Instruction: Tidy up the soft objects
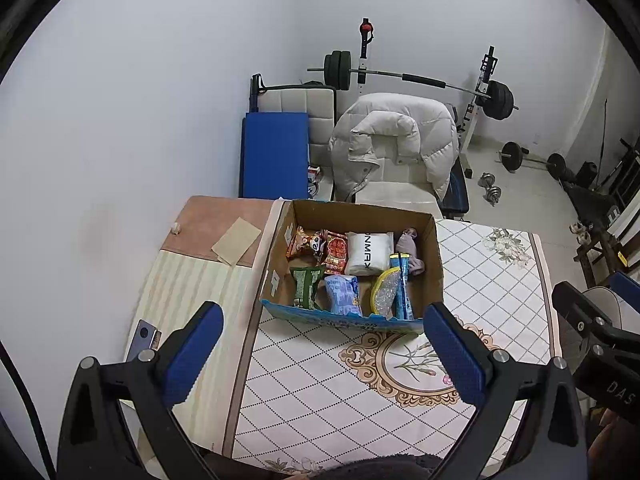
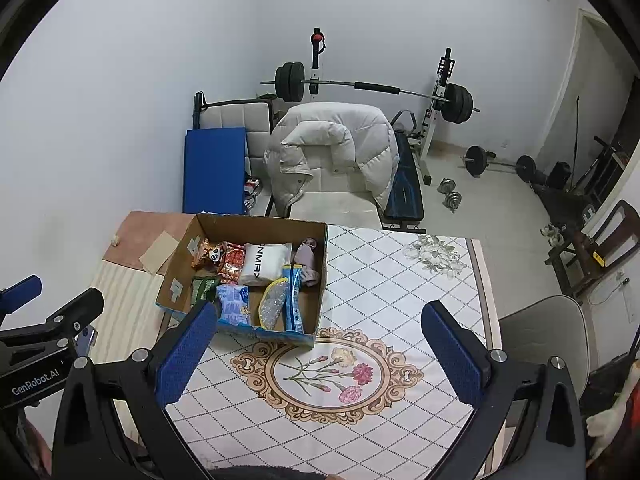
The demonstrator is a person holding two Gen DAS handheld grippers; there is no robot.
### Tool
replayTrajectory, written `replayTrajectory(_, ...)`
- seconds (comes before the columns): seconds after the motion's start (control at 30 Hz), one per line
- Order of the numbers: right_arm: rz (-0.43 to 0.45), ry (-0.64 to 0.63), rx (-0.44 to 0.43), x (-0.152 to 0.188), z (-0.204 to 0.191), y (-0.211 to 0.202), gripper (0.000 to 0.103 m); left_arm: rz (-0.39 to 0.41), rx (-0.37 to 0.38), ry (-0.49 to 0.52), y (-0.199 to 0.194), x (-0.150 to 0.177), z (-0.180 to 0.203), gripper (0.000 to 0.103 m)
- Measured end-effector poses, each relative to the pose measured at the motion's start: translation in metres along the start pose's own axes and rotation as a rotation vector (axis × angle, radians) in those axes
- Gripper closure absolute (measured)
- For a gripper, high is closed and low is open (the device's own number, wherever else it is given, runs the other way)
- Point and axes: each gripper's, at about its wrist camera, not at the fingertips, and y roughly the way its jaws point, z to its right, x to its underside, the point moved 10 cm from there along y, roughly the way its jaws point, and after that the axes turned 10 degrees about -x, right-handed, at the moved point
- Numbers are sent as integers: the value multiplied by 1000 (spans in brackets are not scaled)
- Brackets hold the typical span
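Observation:
A cardboard box (image 1: 437, 256) stands on the patterned tablecloth (image 1: 320, 392); it also shows in the right wrist view (image 2: 320, 280). Inside lie snack packets (image 1: 306, 242), a white roll (image 1: 368, 254), a purple cloth (image 1: 410, 246), a green packet (image 1: 306, 286), a light blue pack (image 1: 342, 294), a glittery pouch (image 1: 384, 290) and a blue tube (image 1: 402, 286). My left gripper (image 1: 324, 320) is open and empty, above the table in front of the box. My right gripper (image 2: 320, 320) is open and empty, to the right of the left one.
A phone (image 1: 142, 338) lies on the striped cloth at the left. A cardboard piece (image 1: 236, 240) lies behind it. A chair with a white puffy jacket (image 1: 394, 140) stands behind the table, with a barbell rack (image 1: 416, 80) beyond. A beige chair (image 2: 540, 328) stands at the right.

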Motion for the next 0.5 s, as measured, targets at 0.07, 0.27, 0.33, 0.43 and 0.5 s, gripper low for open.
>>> replayTrajectory(0.07,-1,0,2,1,-2,-3,0,0,-3,-2,-3,1,1,0)
replayTrajectory(0.27,-1,2,6,3,-2,-5,0,0,-1,-5,-4,2,2,0)
replayTrajectory(0.33,2,2,7,3,-2,-5,0,1,-3,-6,-6,5,3,0)
replayTrajectory(0.43,6,13,12,5,-1,-6,0,3,-3,-8,-6,4,3,0)
replayTrajectory(0.5,7,15,15,6,0,-6,0,4,-4,-9,-7,5,4,0)
